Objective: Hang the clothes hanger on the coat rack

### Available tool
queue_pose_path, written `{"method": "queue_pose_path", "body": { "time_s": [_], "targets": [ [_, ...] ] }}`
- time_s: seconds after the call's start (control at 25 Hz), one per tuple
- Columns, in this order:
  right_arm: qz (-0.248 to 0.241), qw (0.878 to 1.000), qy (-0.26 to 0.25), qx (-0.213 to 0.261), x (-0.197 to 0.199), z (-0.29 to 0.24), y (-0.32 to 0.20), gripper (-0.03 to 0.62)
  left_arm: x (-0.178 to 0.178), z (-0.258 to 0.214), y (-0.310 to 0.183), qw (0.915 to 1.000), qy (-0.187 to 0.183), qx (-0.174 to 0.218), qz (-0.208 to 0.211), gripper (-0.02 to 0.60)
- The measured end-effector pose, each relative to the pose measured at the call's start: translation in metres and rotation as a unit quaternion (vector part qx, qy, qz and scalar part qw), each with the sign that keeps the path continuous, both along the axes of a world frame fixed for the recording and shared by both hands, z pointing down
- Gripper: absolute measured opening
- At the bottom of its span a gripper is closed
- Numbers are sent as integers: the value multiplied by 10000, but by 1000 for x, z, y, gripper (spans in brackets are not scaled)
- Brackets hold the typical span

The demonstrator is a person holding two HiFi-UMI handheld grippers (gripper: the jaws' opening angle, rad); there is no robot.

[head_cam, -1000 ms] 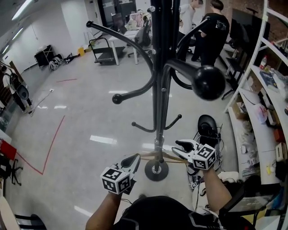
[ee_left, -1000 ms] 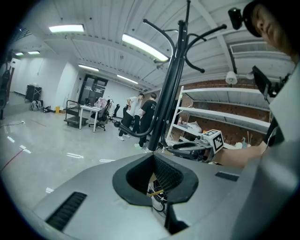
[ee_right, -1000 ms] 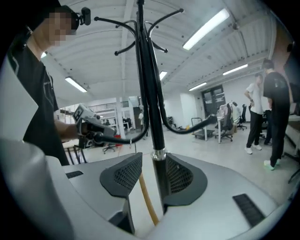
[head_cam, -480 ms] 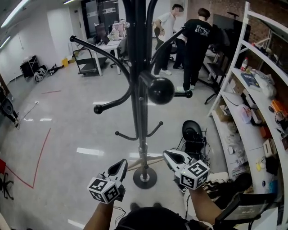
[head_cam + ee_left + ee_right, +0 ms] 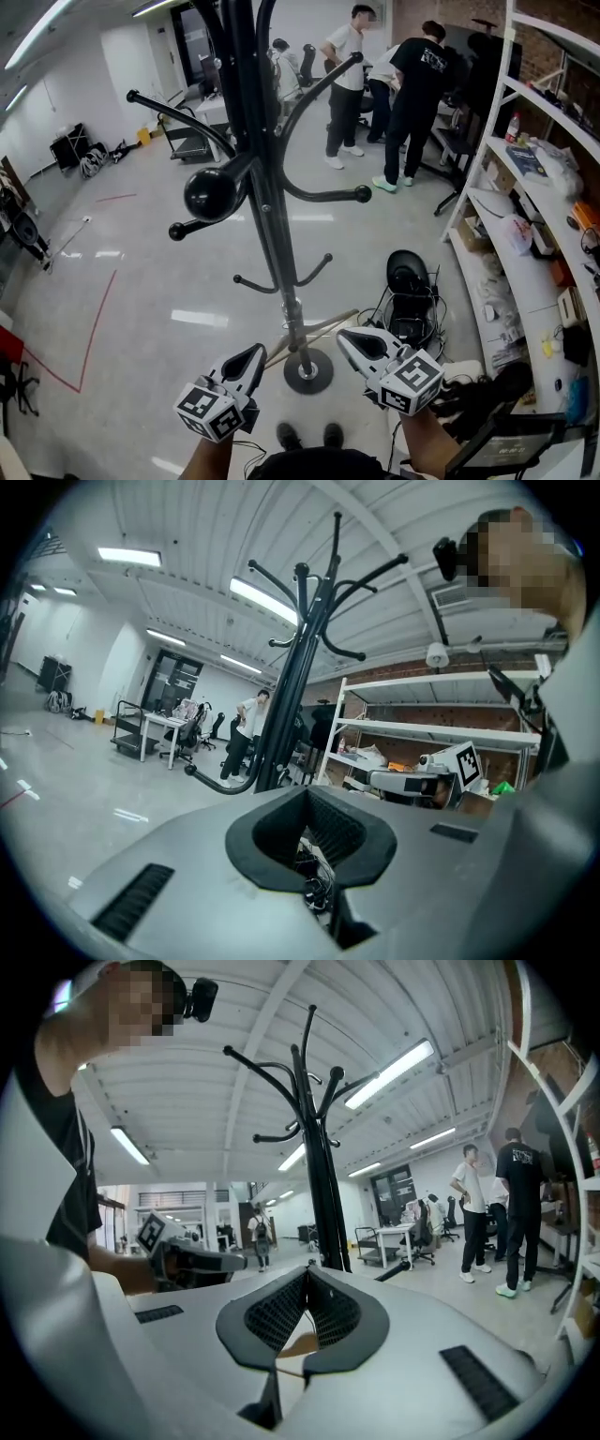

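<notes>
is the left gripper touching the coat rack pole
Apart. The head view shows a clear gap between the left gripper and the coat rack pole, which stands further ahead.

**One high camera, two low ones**

The head view looks steeply down, from close by, past the arms of the coat rack (image 5: 273, 234). Both gripper views sit low near its pole, facing nearly level. All three share the rack and the people (image 5: 412, 94) beyond.

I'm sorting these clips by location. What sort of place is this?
Probably an open-plan office or lab workspace: desks with office chairs at the back, cluttered white shelving along one wall, red tape lines on the polished floor.
</notes>
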State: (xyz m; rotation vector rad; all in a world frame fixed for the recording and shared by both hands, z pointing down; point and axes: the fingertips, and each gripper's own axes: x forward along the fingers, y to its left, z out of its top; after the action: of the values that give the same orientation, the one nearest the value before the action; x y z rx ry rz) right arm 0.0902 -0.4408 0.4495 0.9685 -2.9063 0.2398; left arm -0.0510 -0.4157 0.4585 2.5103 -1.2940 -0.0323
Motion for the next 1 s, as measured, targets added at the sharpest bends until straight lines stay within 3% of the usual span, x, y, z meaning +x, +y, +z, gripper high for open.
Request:
{"method": "queue_pose_path", "body": {
  "time_s": [0.2,0.44,0.56,0.72,1.0],
  "targets": [
    [-167,9996,25,-233,2,4,18,8,5,-5,17,9998,-49,-7,-183,0],
    [-212,9997,99,-77,-9,-4,45,6,7,-13,50,9997,-192,131,-122,0],
    [-137,9997,167,66,-19,-14,66,8,-3,-21,72,9995,-88,291,-19,0],
    [133,9996,244,82,-37,-17,103,8,-23,-19,114,9992,-67,377,97,0],
    [933,9954,175,87,-55,-14,185,8,-77,7,193,9998,-81,154,136,0]
  ]
}}
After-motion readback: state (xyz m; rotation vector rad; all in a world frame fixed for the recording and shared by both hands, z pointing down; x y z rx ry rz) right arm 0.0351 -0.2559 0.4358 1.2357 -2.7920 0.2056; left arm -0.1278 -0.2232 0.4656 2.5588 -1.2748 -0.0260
